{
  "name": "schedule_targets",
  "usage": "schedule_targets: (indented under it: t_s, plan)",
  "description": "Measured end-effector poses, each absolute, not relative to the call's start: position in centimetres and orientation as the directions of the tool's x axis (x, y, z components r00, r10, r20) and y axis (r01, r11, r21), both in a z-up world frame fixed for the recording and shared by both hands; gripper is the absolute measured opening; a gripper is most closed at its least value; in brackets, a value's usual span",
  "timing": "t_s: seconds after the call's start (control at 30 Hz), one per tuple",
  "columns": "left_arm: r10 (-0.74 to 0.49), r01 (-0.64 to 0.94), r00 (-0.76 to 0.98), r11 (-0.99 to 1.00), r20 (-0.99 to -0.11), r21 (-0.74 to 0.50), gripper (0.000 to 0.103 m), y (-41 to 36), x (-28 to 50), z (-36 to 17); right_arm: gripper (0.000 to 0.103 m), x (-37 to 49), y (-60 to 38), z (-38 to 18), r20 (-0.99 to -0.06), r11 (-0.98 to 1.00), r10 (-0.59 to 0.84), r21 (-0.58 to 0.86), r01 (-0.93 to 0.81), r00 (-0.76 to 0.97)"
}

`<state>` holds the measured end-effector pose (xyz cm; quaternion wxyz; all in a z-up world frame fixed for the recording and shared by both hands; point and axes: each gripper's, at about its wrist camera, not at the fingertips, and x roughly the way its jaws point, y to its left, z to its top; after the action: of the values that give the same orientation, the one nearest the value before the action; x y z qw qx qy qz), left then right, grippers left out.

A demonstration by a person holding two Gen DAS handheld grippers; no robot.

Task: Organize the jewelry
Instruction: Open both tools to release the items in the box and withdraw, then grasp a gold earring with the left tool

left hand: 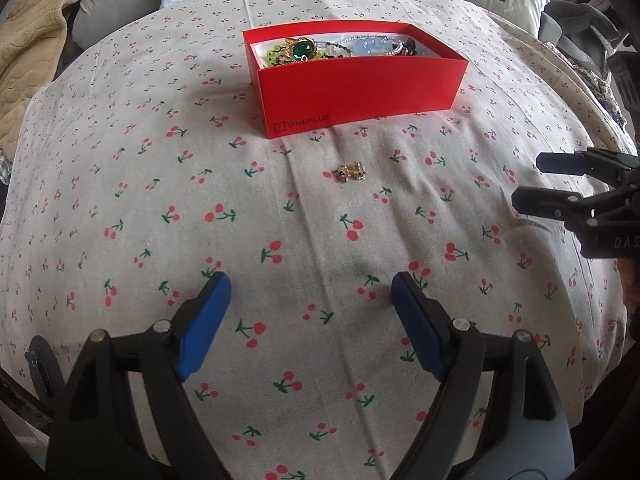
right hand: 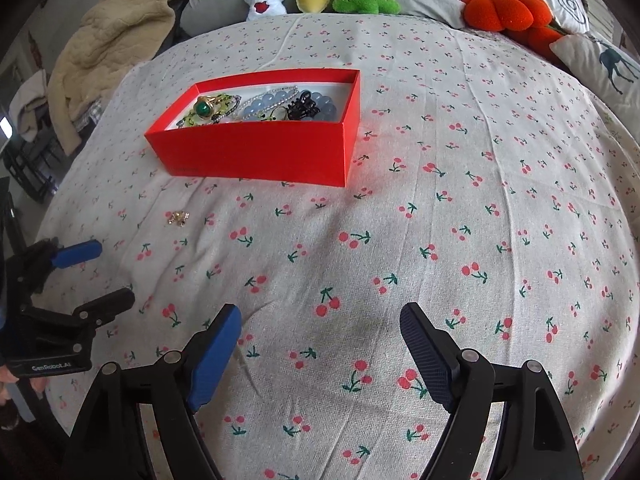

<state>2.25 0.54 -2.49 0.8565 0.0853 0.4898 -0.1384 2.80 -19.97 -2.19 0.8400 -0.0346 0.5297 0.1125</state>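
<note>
cherry-print cotton bedsheet (left hand: pixel 120 208) covers the whole work surface, soft and wrinkled. open red rectangular cardboard box (left hand: pixel 360 96) sits on it toward the far side, already holding a green-stone gold ring (left hand: pixel 301 50), pale blue bead bracelets (left hand: pixel 370 46) and other pieces. left gripper (left hand: pixel 310 300) hovers low over the sheet, blue pads spread wide, empty. right gripper (right hand: pixel 320 336) is also spread wide and empty, off to the right side. only loose item: small gold filigree earring piece (left hand: pixel 352 171), flat on the sheet just in front of the box, between the box and the left gripper. my read: pick this one with the left, it's lined up. come down straight over it, pads straddling it, close slowly so the fabric doesn't bunch and flick it. lift clear of the box wall before releasing inside.
</note>
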Motion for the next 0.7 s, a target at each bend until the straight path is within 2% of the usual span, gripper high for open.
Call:
schedule_targets:
  t_s: [0.07, 0.13, 0.2, 0.27, 0.43, 0.7]
  plan:
    - [-0.172, 0.326, 0.494, 0.945, -0.853, -0.002, 0.083, 0.5, 2.3, -2.4, 0.083, 2.6, -19.7, -2.5, -0.901, 0.969, 0.143, 0.043, -0.242, 0.410]
    - [-0.207, 0.339, 0.507, 0.941, -0.837, -0.027, 0.078, 0.4, 2.5, -2.2, 0.083, 2.4, -19.5, -2.7, -0.899, 0.966, 0.136, 0.027, -0.258, 0.416]
    - [-0.233, 0.361, 0.511, 0.932, -0.828, -0.039, 0.053, 0.2, 2.9, -2.3, 0.083, 2.2, -19.3, -2.9, -0.897, 0.962, 0.130, 0.011, -0.272, 0.422]
    - [-0.226, 0.368, 0.523, 0.930, -0.822, -0.022, 0.044, 0.0, 3.5, -2.5, 0.084, 2.1, -19.1, -3.0, -0.897, 0.959, 0.125, -0.001, -0.285, 0.423]
    - [-0.242, 0.382, 0.537, 0.924, -0.808, -0.023, 0.040, -0.5, 4.7, -2.8, 0.085, 2.1, -18.9, -3.1, -0.897, 0.954, 0.127, -0.006, -0.299, 0.424]
    - [-0.202, 0.392, 0.552, 0.919, -0.809, 0.038, 0.024, -2.0, 6.0, -3.2, 0.086, 2.6, -18.5, -3.3, -0.896, 0.952, 0.126, -0.011, -0.307, 0.425]
